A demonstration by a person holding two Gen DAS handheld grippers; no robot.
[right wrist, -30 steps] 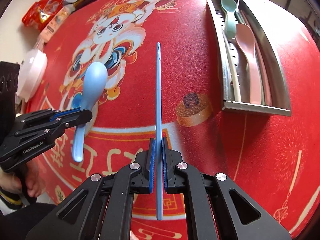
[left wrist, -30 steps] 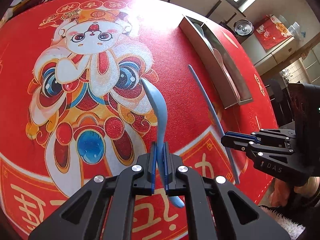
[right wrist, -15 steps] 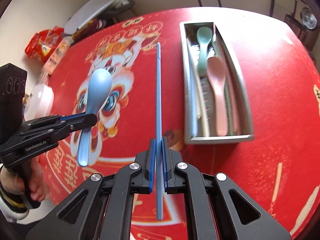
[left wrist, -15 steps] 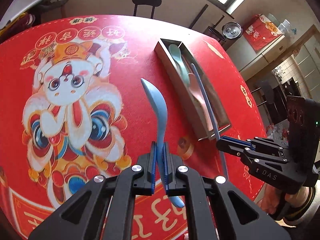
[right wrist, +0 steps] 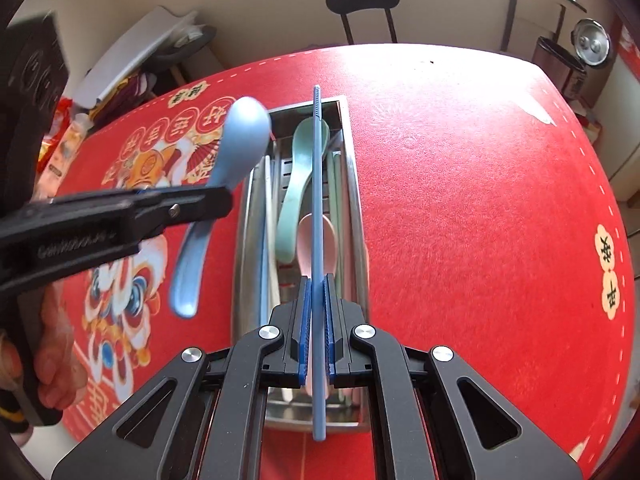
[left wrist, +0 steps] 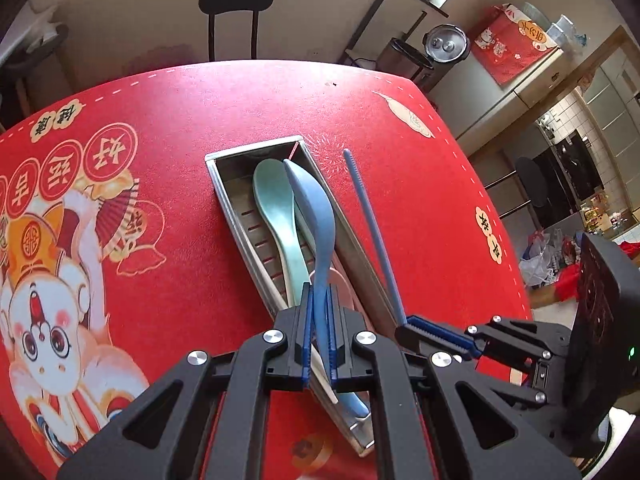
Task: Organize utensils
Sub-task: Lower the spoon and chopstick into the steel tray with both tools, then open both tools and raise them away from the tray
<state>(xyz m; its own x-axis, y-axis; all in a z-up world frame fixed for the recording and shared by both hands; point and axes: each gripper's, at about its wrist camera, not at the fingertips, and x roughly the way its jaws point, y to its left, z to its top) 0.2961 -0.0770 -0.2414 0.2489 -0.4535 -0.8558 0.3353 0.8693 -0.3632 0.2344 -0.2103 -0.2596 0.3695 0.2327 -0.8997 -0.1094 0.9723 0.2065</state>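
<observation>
My left gripper (left wrist: 319, 344) is shut on a blue spoon (left wrist: 314, 208) and holds it above the long steel utensil tray (left wrist: 228, 194). My right gripper (right wrist: 316, 332) is shut on a blue chopstick (right wrist: 317, 184) and holds it lengthwise over the same tray (right wrist: 356, 200). The tray holds a green spoon (right wrist: 298, 184), a pink spoon (right wrist: 330, 240) and several chopsticks. In the right wrist view the left gripper (right wrist: 200, 204) with the blue spoon (right wrist: 240, 140) is at the tray's left side. In the left wrist view the right gripper (left wrist: 432, 338) with the chopstick (left wrist: 372, 224) is right of the tray.
The tray lies on a round table with a red printed cloth (right wrist: 480, 200). A black chair (right wrist: 362, 4) stands behind the table's far edge. Snack packets and a white dish (right wrist: 132, 64) lie off the far left. A pot and cabinets (left wrist: 446, 46) are at the far right.
Both grippers have moved forward with their utensils, from over the cloth near the front of the table to above the tray. The grips have not changed.
</observation>
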